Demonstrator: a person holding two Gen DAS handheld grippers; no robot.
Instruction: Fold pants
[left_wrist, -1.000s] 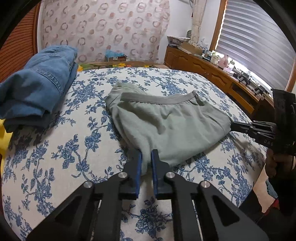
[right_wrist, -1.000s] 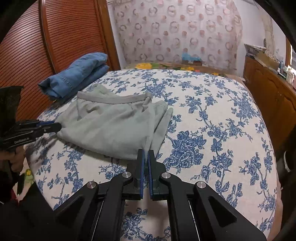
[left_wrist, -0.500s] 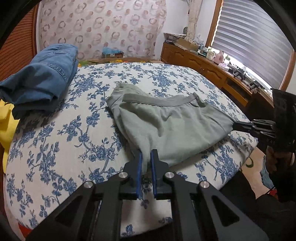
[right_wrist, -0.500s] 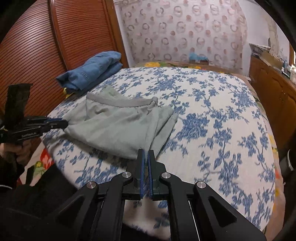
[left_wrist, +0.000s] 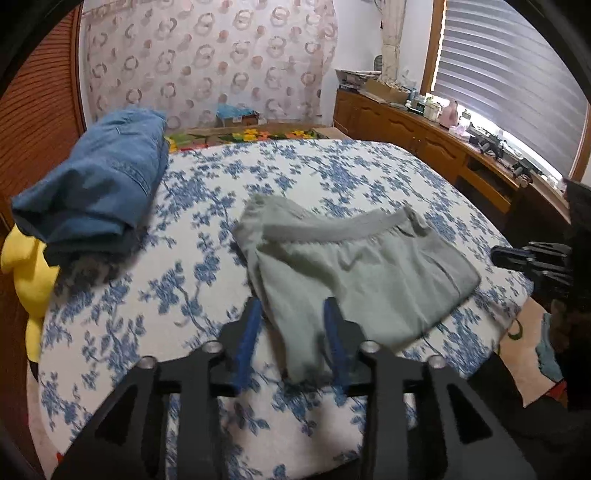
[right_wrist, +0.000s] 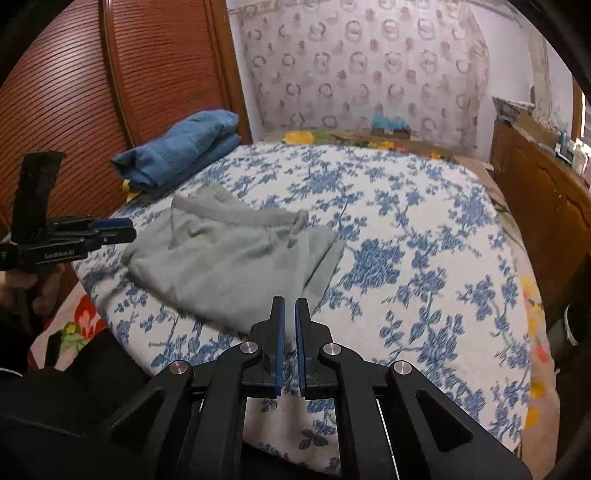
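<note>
The grey-green pants (left_wrist: 354, 266) lie folded on the flowered bedspread (left_wrist: 192, 288), waistband at the far side; they also show in the right wrist view (right_wrist: 229, 266). My left gripper (left_wrist: 293, 325) is open, its jaws astride the near left corner of the pants without gripping it. My right gripper (right_wrist: 290, 325) has its jaws a narrow gap apart at the pants' near right corner, and the cloth lies beyond the tips. Each gripper appears in the other's view, the right one (left_wrist: 517, 254) and the left one (right_wrist: 114, 230).
Folded blue jeans (left_wrist: 99, 184) lie at the bed's far left, also in the right wrist view (right_wrist: 181, 147). A yellow object (left_wrist: 26, 266) sits beside them at the bed edge. A wooden sideboard (left_wrist: 424, 136) runs along the right wall. A slatted wooden door (right_wrist: 74, 92) stands left.
My left gripper has opened and let go of the pants' corner. My right jaws have parted slightly and released the cloth. Both grippers have drawn back from the bed edge; the pants stay flat.
</note>
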